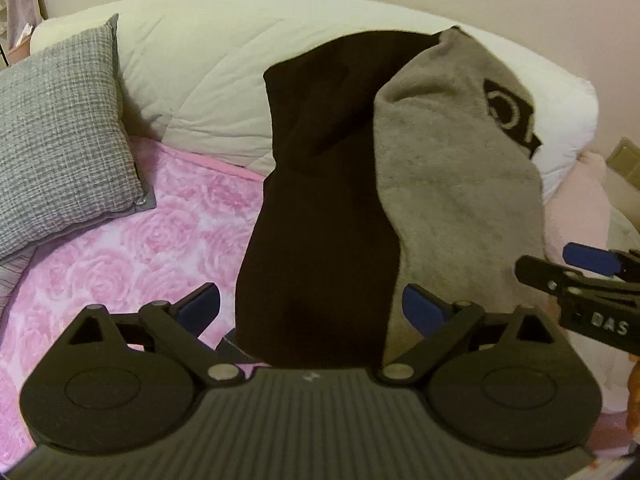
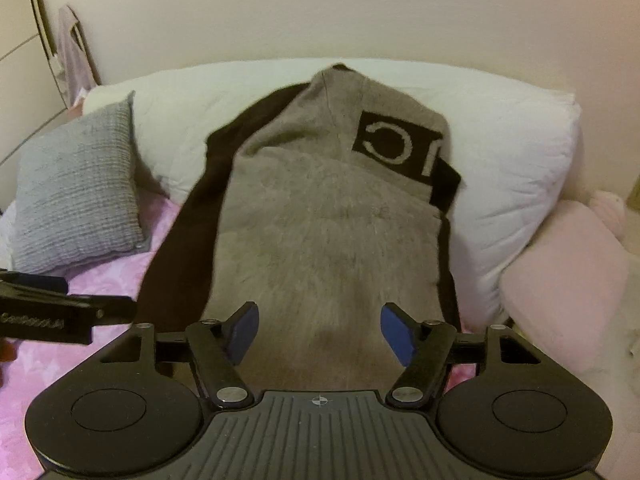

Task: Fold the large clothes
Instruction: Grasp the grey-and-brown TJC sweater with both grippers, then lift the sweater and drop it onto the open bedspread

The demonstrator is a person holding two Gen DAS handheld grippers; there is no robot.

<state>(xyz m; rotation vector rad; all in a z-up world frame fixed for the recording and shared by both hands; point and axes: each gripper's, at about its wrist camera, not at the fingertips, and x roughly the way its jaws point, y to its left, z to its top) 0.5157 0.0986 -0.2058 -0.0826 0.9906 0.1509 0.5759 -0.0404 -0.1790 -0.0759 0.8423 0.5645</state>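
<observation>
Now both grippers gape wide, gripping nothing: left gripper point(image 1: 311, 307) w/ blue pads either side of the grey-and-black knit sweater point(image 2: 320, 216), right gripper point(image 2: 319, 332) likewise; sweater lies on pink floral bedspread point(image 1: 120, 248), top against white duvet point(image 1: 208, 80).

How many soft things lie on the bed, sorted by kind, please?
Pillows and cushions: 3, namely grey woven cushion, large white pillow, pale pink plush cushion.
Garments: 1, the grey and dark brown knitted garment.
Bed covers: 1, the pink rose-print cover.
Total: 5.
</observation>
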